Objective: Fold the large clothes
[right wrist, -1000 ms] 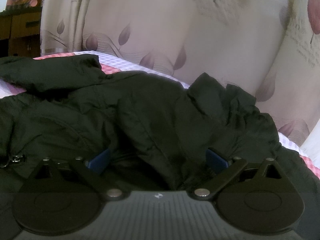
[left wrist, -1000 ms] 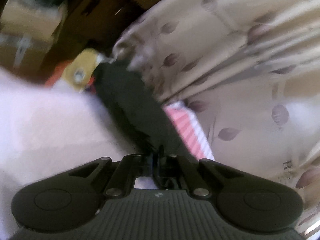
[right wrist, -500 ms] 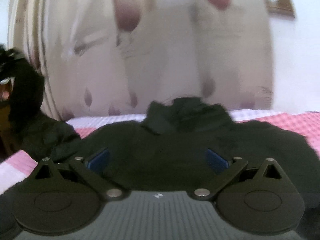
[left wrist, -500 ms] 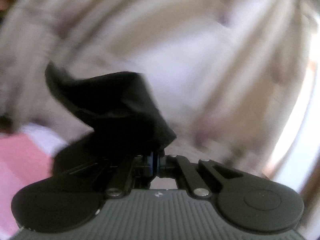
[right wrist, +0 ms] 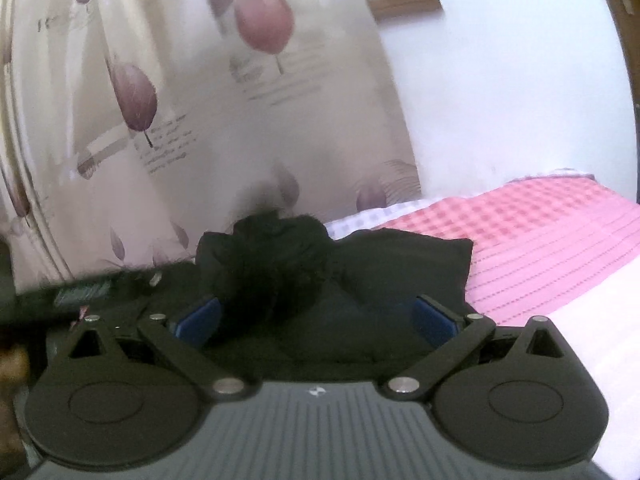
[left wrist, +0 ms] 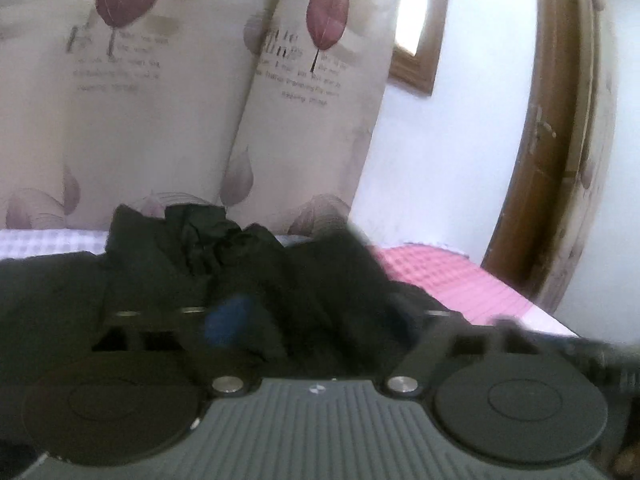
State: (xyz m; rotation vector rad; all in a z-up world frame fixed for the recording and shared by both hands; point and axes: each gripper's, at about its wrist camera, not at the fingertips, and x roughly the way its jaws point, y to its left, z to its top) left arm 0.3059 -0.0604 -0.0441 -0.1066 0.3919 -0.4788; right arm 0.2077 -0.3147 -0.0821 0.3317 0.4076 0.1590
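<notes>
A: Item 1, black jacket [right wrist: 360, 280]?
B: Lying crumpled on the bed [right wrist: 540, 248], w/ pink-checked sheet; a bunched part is rising at the far side near the curtain [right wrist: 200, 100].
A: Item 2, right claw [right wrist: 316, 316]?
B: Hovering low over the jacket, fingers spread wide, blue pads [right wrist: 198, 318] showing both sides, nothing between them but cloth lying beneath.
A: Item 3, left claw [left wrist: 320, 320]?
B: Also sitting low at the jacket [left wrist: 248, 264]. View is blurring here; one blue pad [left wrist: 226, 320] is showing, the other hidden by fabric. The linkage arms are standing spread apart, so the claw is looking parted, not pinching the cloth.
A: Surroundings?
B: Leaf-print curtain [left wrist: 200, 100] hanging behind the bed [left wrist: 440, 276], white wall [left wrist: 460, 160] to the right, wooden frame [left wrist: 552, 160] at the edge.
</notes>
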